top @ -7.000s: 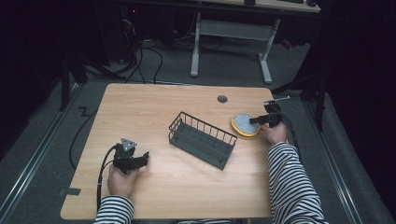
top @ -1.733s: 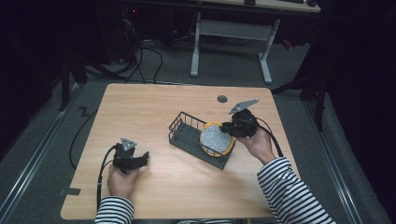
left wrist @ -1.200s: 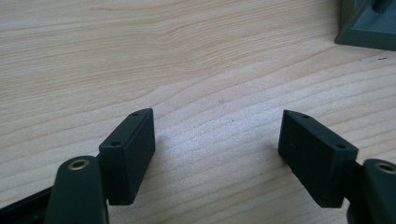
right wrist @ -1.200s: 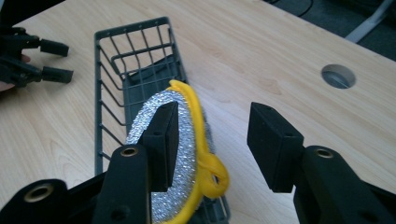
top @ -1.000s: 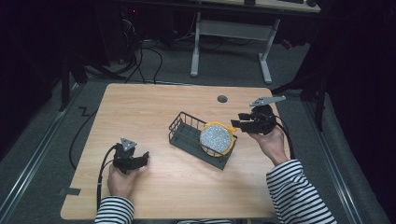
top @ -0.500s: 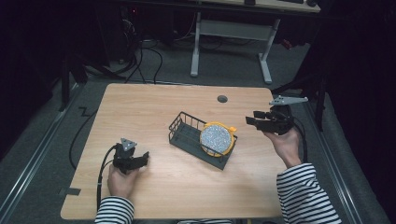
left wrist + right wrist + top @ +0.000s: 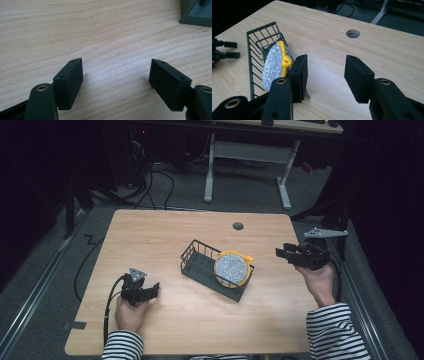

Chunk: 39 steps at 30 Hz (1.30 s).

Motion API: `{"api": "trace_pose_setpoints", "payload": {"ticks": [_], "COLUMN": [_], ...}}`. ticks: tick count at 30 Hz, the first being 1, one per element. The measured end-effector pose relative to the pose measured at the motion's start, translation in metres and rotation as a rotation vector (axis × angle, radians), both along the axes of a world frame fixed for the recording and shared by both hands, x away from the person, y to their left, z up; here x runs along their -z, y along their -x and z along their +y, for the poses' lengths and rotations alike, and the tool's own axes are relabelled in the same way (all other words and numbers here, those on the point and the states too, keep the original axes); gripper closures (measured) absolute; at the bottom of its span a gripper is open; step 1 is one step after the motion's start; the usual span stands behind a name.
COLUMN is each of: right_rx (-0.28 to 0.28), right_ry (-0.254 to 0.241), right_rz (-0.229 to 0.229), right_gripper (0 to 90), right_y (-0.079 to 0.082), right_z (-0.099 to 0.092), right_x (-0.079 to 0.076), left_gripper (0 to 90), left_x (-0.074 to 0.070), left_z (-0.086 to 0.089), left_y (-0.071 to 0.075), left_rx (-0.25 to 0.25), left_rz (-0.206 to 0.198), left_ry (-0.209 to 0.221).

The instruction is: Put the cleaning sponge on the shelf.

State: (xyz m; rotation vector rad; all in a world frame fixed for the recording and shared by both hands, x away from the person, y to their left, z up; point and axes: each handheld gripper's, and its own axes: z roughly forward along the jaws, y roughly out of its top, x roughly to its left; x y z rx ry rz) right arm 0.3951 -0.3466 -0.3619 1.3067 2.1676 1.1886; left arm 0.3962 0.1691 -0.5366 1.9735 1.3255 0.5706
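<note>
Right hand-held gripper (image 7: 286, 253) off sponge (image 7: 231, 268)

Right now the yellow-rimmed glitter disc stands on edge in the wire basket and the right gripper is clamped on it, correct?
Not quite. The disc does stand on edge in the wire basket, but the right gripper has open jaws with nothing between them, apart from the disc, as the right gripper view shows.

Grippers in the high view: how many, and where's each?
2. The left gripper rests low on the table, near its front-left edge. The right gripper is held above the table's right edge, pointing toward the wire basket.
</note>
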Motion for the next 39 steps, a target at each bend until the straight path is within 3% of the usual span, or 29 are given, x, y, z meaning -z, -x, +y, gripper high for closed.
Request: {"api": "trace_pose_setpoints", "payload": {"ticks": [7,15,19,28,39], "right_rx": [0.006,0.013,0.022,0.055,0.098], "right_ry": [0.014,0.036,0.038,-0.009,-0.002], "right_rz": [-0.017,-0.004,0.018,0.061,0.09], "right_gripper": [54.3,54.2,54.8,55.6,55.5], "right_y": [0.013,0.025,0.029,0.036,0.038], "right_z": [-0.002,0.0,-0.001,-0.006,-0.004], "right_x": [-0.002,0.009,0.025,0.066,0.11], "left_gripper": [27.8,28.1,28.1,28.1,28.1], "left_x": [0.0,0.0,0.0,0.0,0.0], "left_z": [0.0,0.0,0.0,0.0,0.0], "left_y": [0.0,0.0,0.0,0.0,0.0], "left_rx": [0.0,0.001,0.001,0.001,0.001], "left_rz": [0.0,0.002,0.002,0.002,0.002], "left_ry": [0.0,0.002,0.001,0.001,0.001]}}
